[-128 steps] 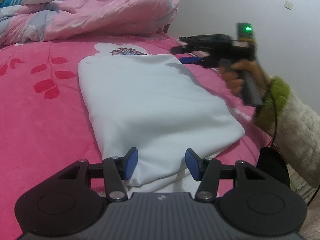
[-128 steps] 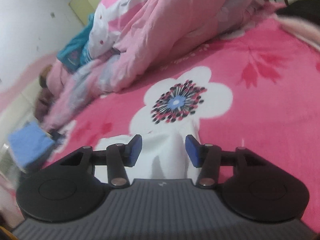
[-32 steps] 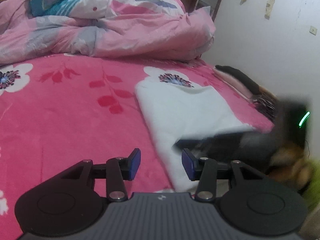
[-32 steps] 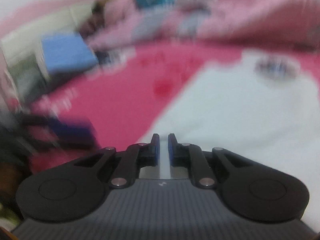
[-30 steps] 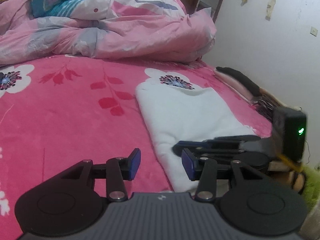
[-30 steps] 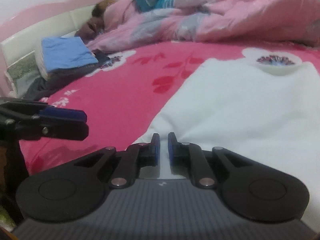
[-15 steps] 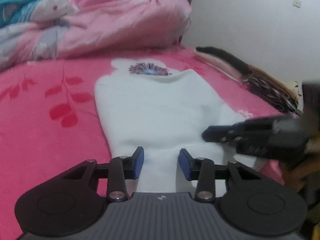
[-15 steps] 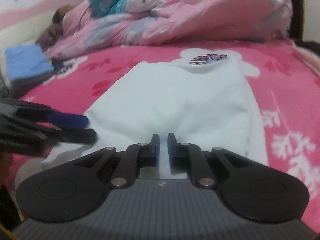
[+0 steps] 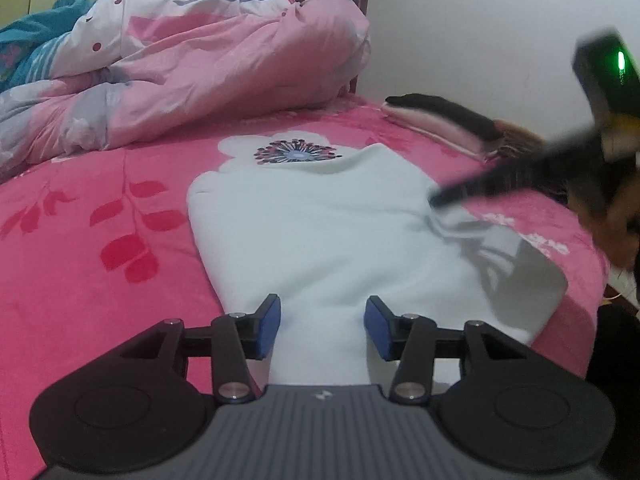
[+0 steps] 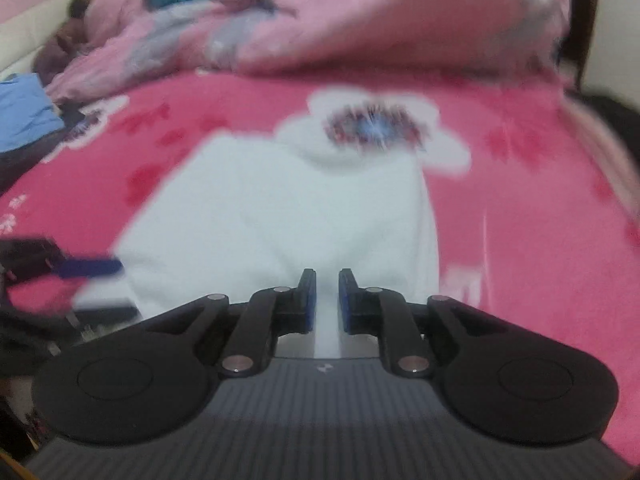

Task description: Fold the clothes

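A white folded garment (image 9: pixel 320 232) lies flat on the pink flowered bed cover (image 9: pixel 80 240). My left gripper (image 9: pixel 322 322) is at its near edge; the jaws are opening, with cloth lying between and under the blue pads, which do not press on it. In the left wrist view my right gripper (image 9: pixel 436 201) is a blurred dark shape, held by a hand and hanging over the garment's right edge. Its shadow falls on the cloth. In its own view the right gripper (image 10: pixel 327 280) is opening by a narrow slit above the garment (image 10: pixel 280 208), gripping nothing. A blue pad (image 10: pixel 92 268) of my left gripper shows at the left.
A rumpled pink quilt (image 9: pixel 200 60) is heaped at the head of the bed. A folded stack of pink and dark clothes (image 9: pixel 440 120) lies at the bed's right edge by the white wall. Blue folded clothes (image 10: pixel 24 120) sit far left. The bed ends just right of the garment.
My left gripper has swung from the garment's left side to its near edge and widened slightly. My right gripper has lifted off the near edge and moved up toward the right side.
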### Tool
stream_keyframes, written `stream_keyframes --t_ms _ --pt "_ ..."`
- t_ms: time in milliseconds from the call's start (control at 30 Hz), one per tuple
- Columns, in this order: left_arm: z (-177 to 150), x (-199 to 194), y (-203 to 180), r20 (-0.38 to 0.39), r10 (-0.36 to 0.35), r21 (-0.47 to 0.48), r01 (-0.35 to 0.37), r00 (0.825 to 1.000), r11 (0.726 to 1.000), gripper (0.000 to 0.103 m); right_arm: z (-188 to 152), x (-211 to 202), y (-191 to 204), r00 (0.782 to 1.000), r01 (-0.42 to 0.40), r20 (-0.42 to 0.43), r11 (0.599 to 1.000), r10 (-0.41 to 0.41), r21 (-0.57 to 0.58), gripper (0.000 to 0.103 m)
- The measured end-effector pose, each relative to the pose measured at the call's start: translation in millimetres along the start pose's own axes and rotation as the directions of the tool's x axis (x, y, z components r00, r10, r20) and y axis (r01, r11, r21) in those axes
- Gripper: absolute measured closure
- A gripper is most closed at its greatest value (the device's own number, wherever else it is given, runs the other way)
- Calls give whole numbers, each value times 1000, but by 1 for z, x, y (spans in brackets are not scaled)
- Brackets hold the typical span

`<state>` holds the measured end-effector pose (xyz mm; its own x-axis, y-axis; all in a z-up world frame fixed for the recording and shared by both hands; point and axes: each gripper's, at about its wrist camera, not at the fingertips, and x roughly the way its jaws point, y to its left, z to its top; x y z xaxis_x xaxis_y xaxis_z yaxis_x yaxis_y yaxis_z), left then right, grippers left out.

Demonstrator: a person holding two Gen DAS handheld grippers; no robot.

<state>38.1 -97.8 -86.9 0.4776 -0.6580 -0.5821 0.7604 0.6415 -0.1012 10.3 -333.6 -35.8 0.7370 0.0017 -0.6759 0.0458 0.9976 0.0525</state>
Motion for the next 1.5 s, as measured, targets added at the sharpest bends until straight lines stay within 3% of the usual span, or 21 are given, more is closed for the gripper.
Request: stream_keyframes --t_ms 100,233,300,367,400,467,633,700,800,867,967,1067,1167,1233,1333,1433,1500 --pt "-2 -3 4 10 -18 -19 18 1000 1000 54 27 18 9 998 -60 -8 998 60 -17 91" --pt "-4 -2 7 24 -29 -29 29 999 999 54 47 89 -9 990 -67 -123 996 75 66 93" --pt "-5 -2 8 30 -34 -33 35 999 999 54 55 113 -44 989 -55 -123 976 83 213 100" --pt "-5 -2 10 35 -41 -38 42 999 998 54 66 113 -64 993 -26 -100 948 61 318 97" --pt "-6 -2 11 39 -46 -40 48 998 998 54 72 107 -60 996 -10 -83 956 36 294 94" --pt "-8 -3 13 49 -58 -47 60 997 997 53 80 93 -41 997 -45 -57 971 60 235 94" --pt "-12 -3 17 74 -85 -70 90 994 993 51 89 111 30 954 -250 -146 963 262 99 94" --pt "-13 -3 18 81 -85 -74 91 993 993 51 93 142 45 946 -246 -198 967 255 70 94" --pt "-15 -3 17 87 -82 -71 88 993 994 51 101 180 38 956 -166 -227 982 183 93 100" --pt "-15 -4 17 93 -86 -73 93 992 993 50 112 187 24 965 -134 -203 977 167 165 99" --pt "-17 -4 21 106 -105 -81 114 989 990 48 119 166 37 970 -137 -187 986 153 97 94" --pt "-19 -4 24 118 -121 -94 132 986 987 47 117 155 54 946 -225 -223 972 234 67 93" --pt "-19 -5 25 123 -126 -97 138 984 986 47 113 173 69 927 -248 -280 968 249 41 93" --pt "-20 -5 24 125 -123 -96 136 985 986 47 110 198 68 930 -204 -303 978 209 47 94" --pt "-20 -5 23 128 -119 -93 132 985 987 47 112 205 47 965 -118 -218 982 148 148 91" --pt "-22 -5 26 139 -132 -111 148 981 983 47 107 178 22 981 -63 -163 973 101 224 91" --pt "-23 -5 32 150 -155 -142 176 976 974 47 102 138 8 991 -54 -107 965 83 255 91"
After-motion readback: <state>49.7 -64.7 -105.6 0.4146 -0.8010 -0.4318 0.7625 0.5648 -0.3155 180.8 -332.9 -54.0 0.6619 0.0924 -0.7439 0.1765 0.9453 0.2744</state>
